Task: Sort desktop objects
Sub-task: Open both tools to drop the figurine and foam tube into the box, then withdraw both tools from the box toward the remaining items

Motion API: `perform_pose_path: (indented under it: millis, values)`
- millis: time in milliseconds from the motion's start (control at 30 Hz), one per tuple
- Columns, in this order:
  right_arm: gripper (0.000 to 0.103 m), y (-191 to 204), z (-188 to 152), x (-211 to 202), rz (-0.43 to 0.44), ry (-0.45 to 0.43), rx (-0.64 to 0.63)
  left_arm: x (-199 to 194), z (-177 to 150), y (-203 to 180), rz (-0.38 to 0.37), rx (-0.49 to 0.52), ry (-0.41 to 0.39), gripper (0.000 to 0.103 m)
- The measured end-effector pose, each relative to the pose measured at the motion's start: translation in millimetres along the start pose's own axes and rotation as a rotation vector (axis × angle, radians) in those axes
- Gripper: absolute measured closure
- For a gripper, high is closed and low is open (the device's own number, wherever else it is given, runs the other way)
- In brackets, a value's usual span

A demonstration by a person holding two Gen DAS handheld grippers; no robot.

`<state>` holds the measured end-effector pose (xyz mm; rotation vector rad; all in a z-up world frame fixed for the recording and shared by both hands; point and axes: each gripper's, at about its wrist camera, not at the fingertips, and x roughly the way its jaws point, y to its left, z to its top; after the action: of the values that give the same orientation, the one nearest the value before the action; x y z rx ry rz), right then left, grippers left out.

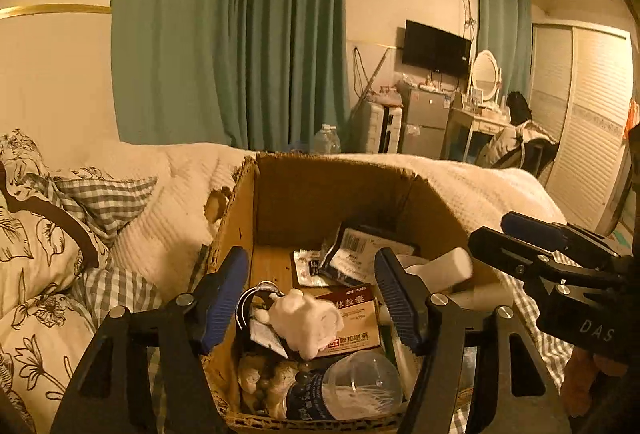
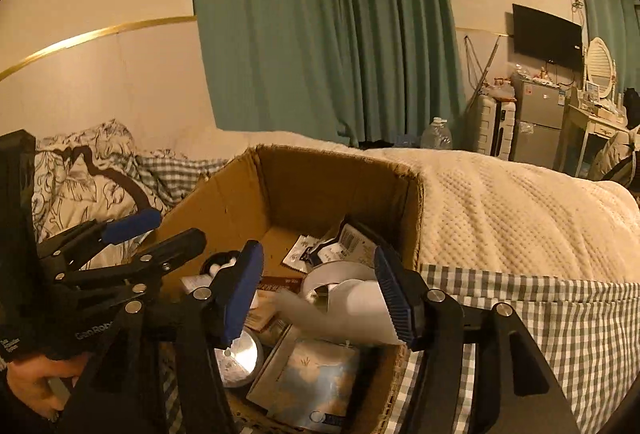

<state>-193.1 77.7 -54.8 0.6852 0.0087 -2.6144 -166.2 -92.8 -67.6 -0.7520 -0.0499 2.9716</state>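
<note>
left gripper [image 1: 312,294]: jaws stand apart with nothing pressed between the blue pads; it hangs over the near half of the cardboard box [image 1: 332,190], pointing down into it.
right gripper [image 2: 320,294]: jaws likewise parted and gripping nothing; it hangs over the same box, just to the right of the left gripper, whose arm shows at the left edge of the right wrist view.
between the left pads: a white plush toy [image 1: 306,318] lies in the box on a red and white medicine carton [image 1: 354,318], a metal ring just to its left.
nearest the box's front wall: a clear plastic water bottle [image 1: 344,390] lies on its side.
between the right pads: a white roll-like thing [image 2: 360,298], blurred, so I cannot tell whether it rests or is falling; below it a pale blue tissue pack [image 2: 316,378] and a shiny round lid [image 2: 236,358].
toward the box's far wall: foil sachets and a barcoded packet [image 1: 348,250] on the bare cardboard floor.
box: it sits on a checked sheet on the bed, a cream quilt beyond its far wall.
step: judged to be dropping items into the box, both grippers empty above it.
next move: probably draw both grippers back clear of the box's walls and go for another loose item; none shows outside the box in either view.
</note>
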Motion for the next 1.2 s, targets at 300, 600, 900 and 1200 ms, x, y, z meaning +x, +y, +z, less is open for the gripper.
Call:
perform_pose_path:
  millis: [300, 600, 900, 1200]
  values:
    - [0.036, -1, 6, -31, -0.034, -0.058, 0.006, -30, 9, -4, -0.019, -0.012, -0.062, 0.024]
    - [0.021, 1, 9, -66, -0.079, -0.121, -0.026, -65, 17, -15, -0.024, -0.009, -0.157, 0.004]
    - [0.008, -13, 9, -101, -0.105, -0.158, 0.028, -102, 21, -32, 0.012, 0.011, -0.240, 0.000]
    - [0.000, -29, 4, -139, -0.201, -0.181, 0.026, -125, 16, -50, -0.018, 0.032, -0.251, 0.000]
